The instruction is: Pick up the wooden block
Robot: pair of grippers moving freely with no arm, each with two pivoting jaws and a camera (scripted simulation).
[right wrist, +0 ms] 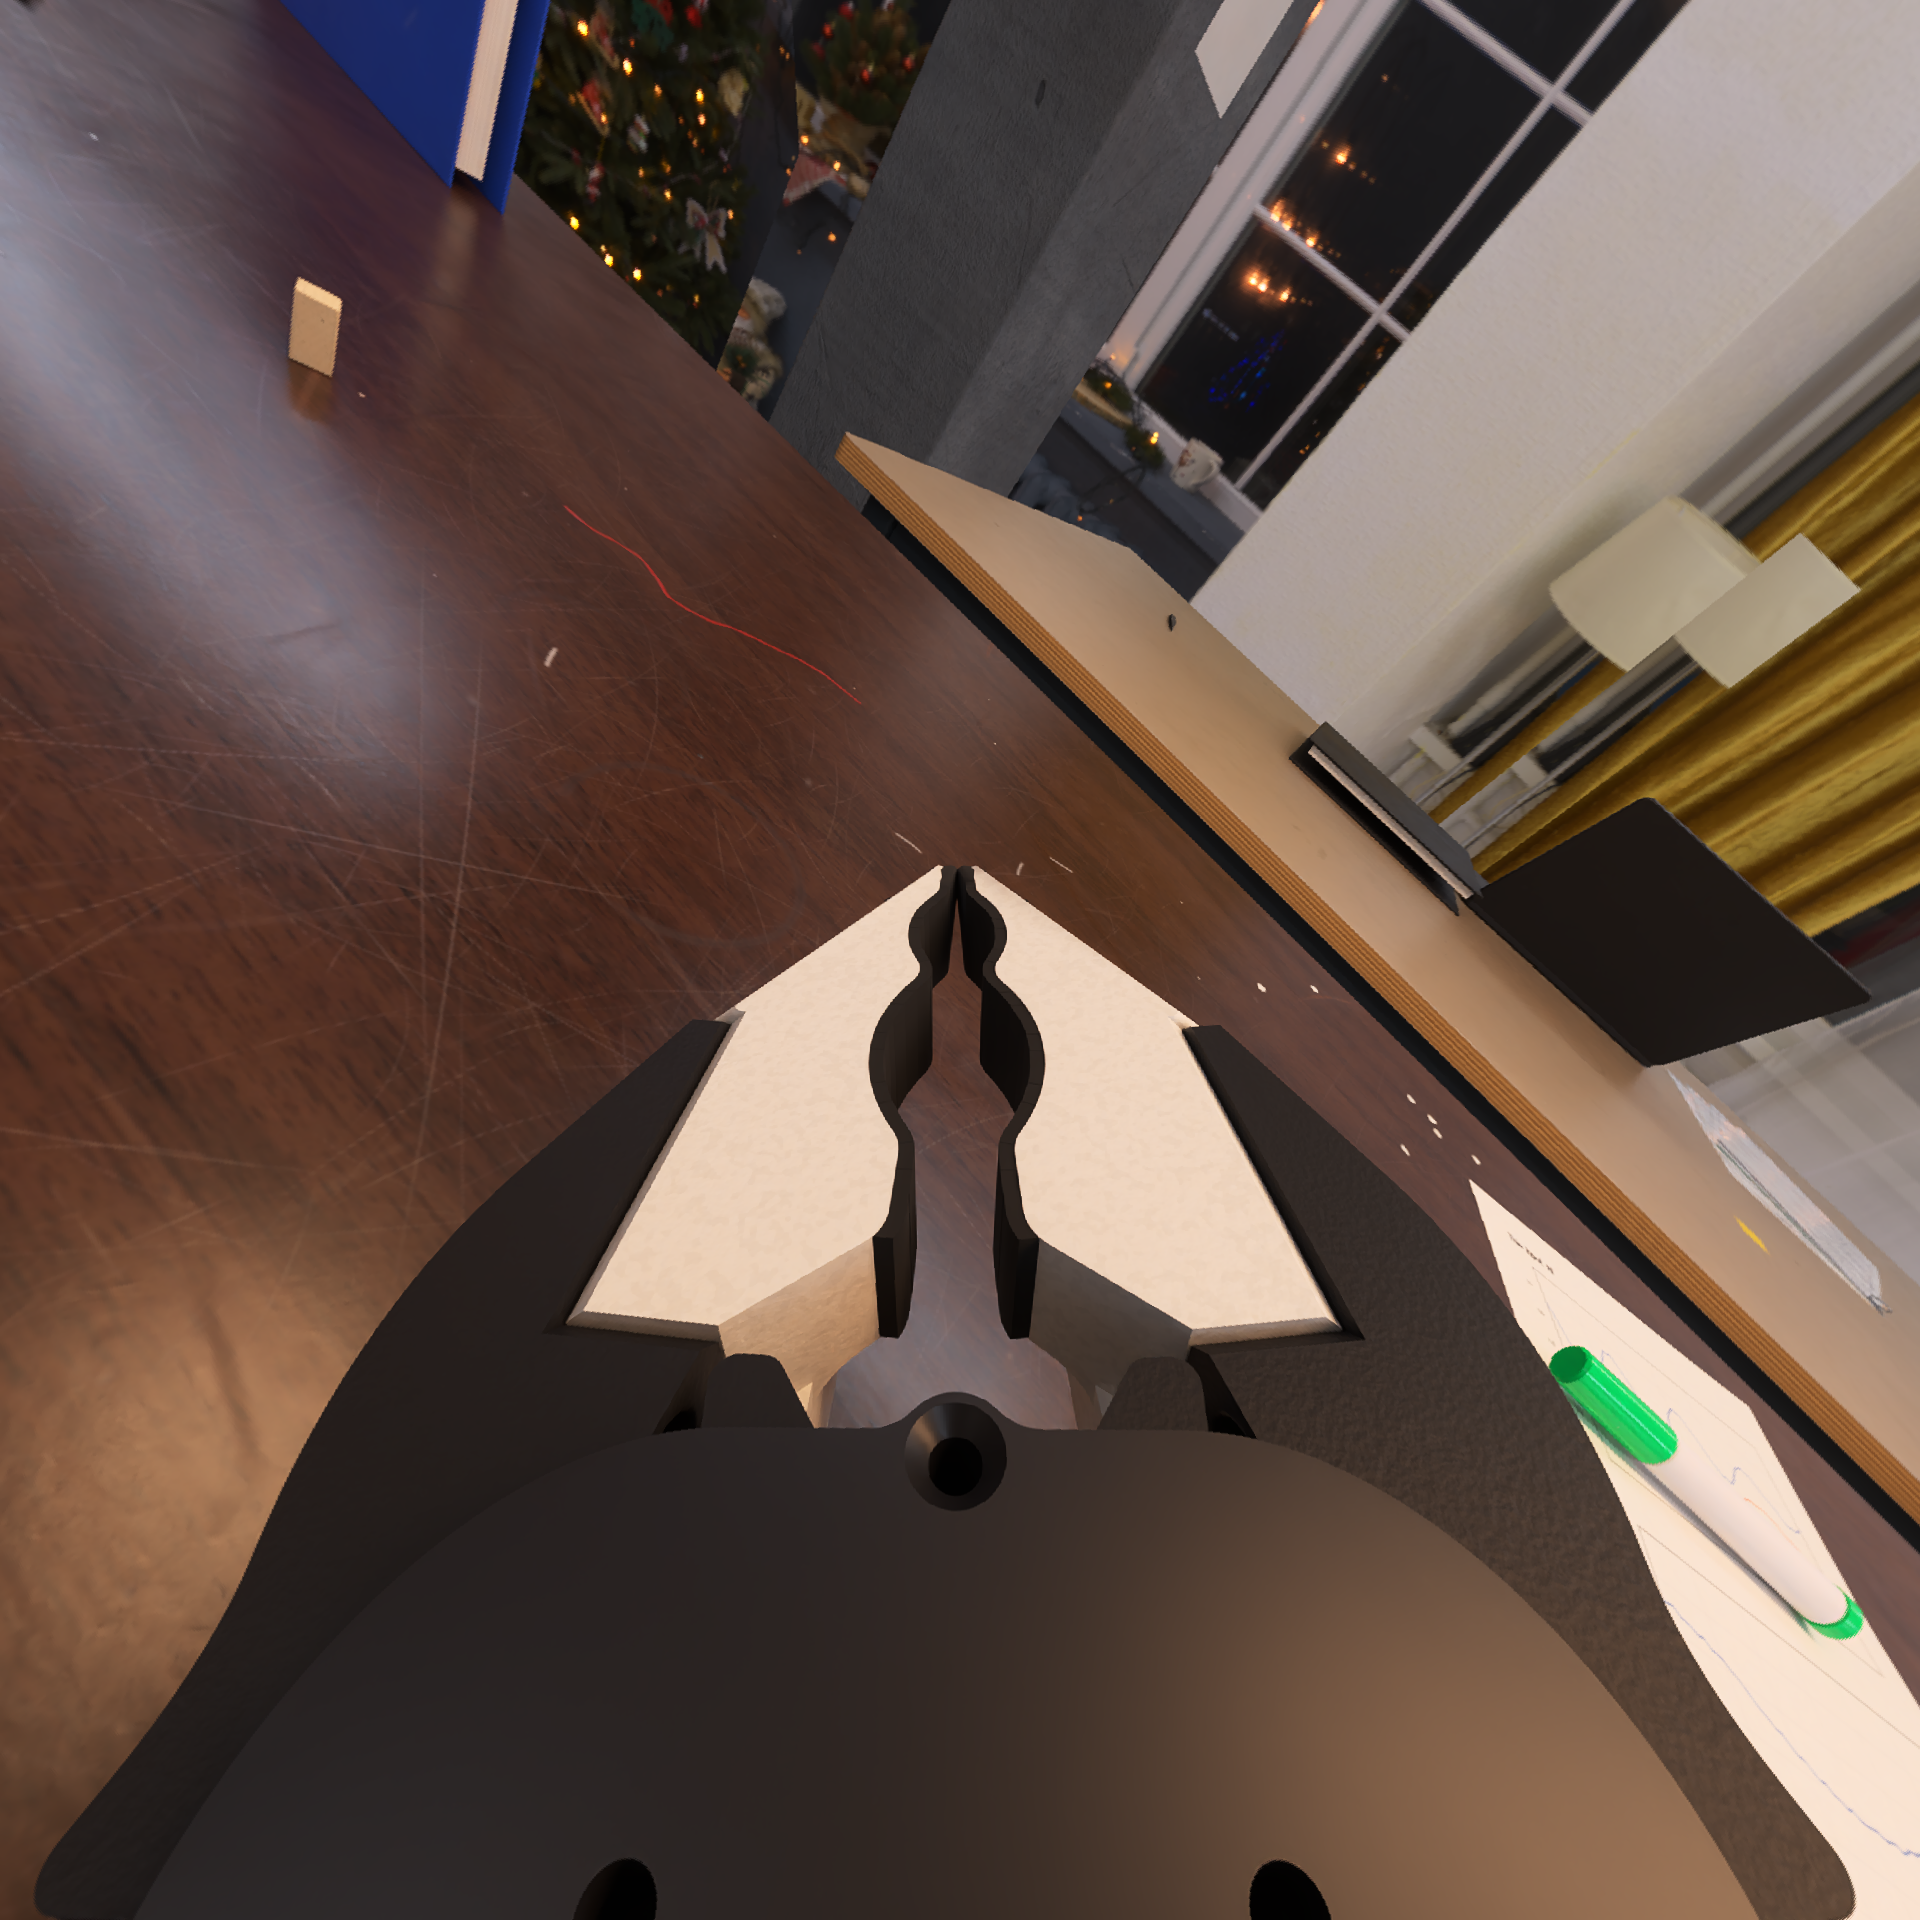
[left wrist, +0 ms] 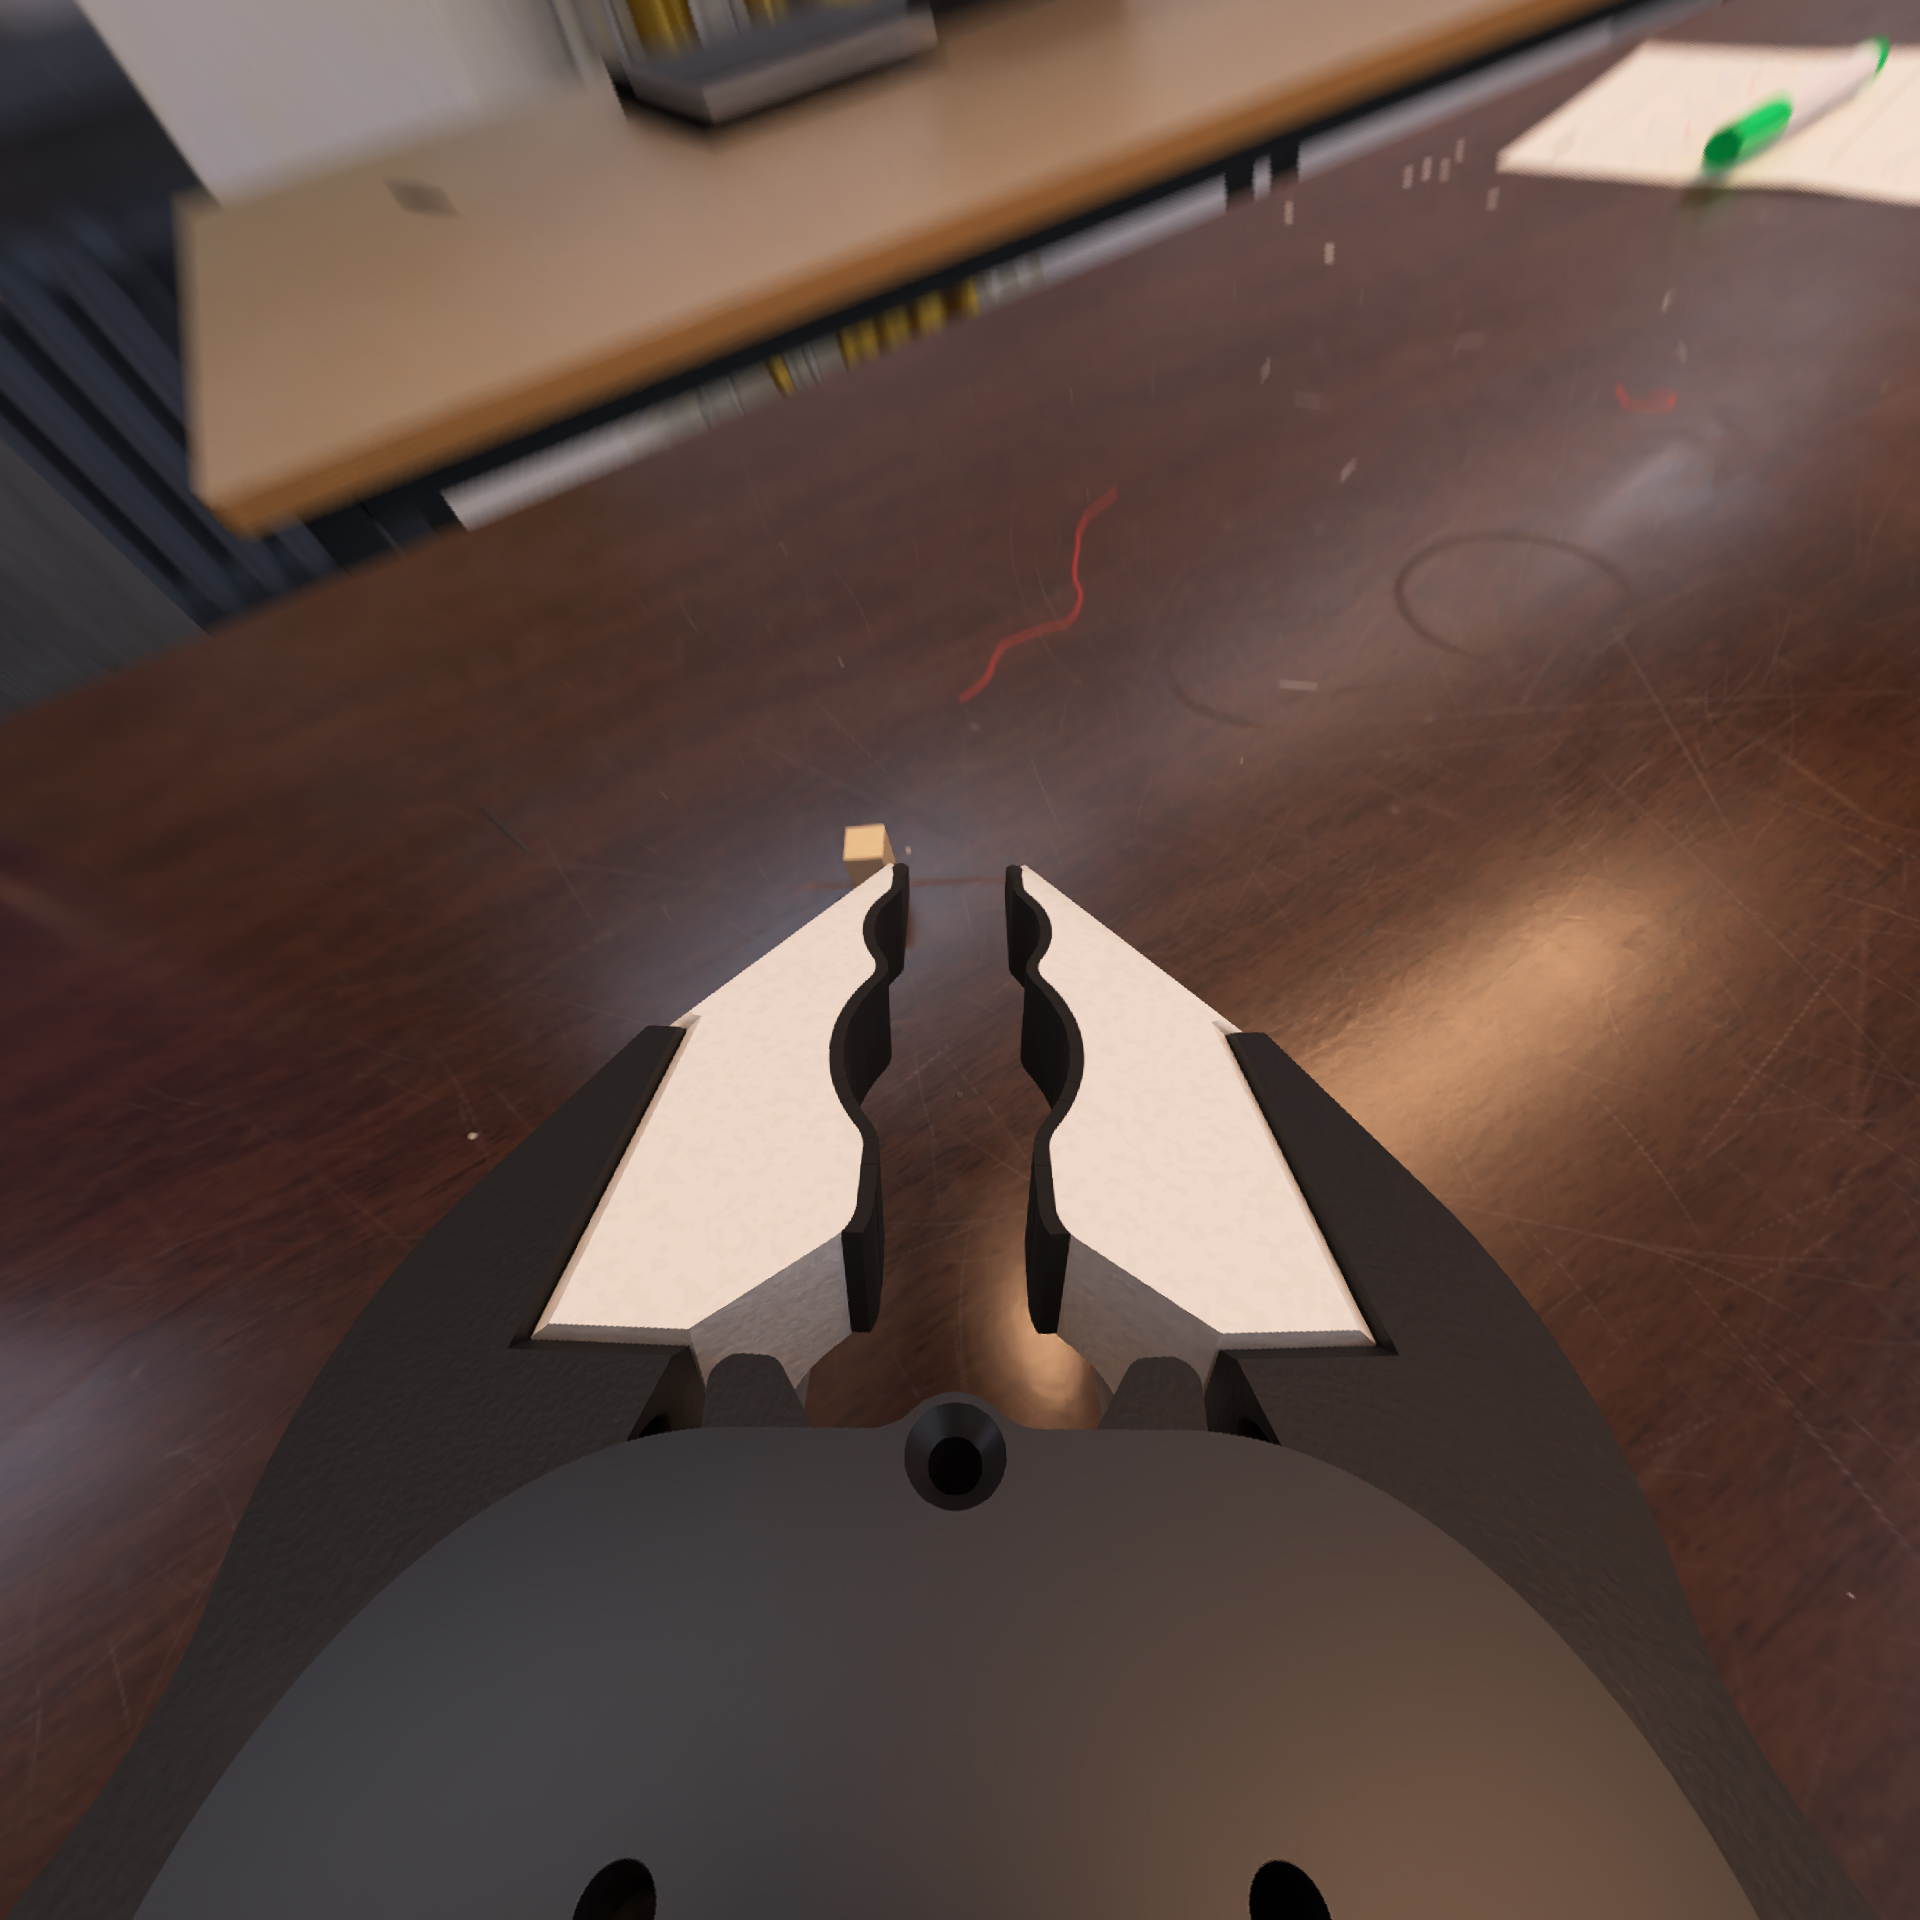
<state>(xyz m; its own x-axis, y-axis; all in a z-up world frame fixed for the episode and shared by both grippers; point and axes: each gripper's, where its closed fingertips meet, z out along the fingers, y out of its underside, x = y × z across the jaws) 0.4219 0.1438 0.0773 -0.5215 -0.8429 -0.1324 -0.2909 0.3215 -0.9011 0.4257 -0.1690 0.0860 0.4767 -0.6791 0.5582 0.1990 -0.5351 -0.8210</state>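
A small pale wooden block (left wrist: 868, 844) stands on the dark brown table (left wrist: 1351, 935), just beyond the tip of my left finger in the left wrist view. My left gripper (left wrist: 956, 883) is open and empty, above the table, with the block slightly left of the gap between the fingers. In the right wrist view the same block (right wrist: 315, 325) stands far off at the upper left. My right gripper (right wrist: 957, 878) is shut with nothing between its fingers, over the table (right wrist: 312, 831).
A sheet of paper (left wrist: 1714, 135) with a green-capped marker (left wrist: 1745, 133) lies at the far right; both show in the right wrist view, paper (right wrist: 1621, 1309) and marker (right wrist: 1704, 1486). A lighter wooden desk (left wrist: 520, 301) adjoins the table's far edge. A blue book (right wrist: 436, 73) stands far off.
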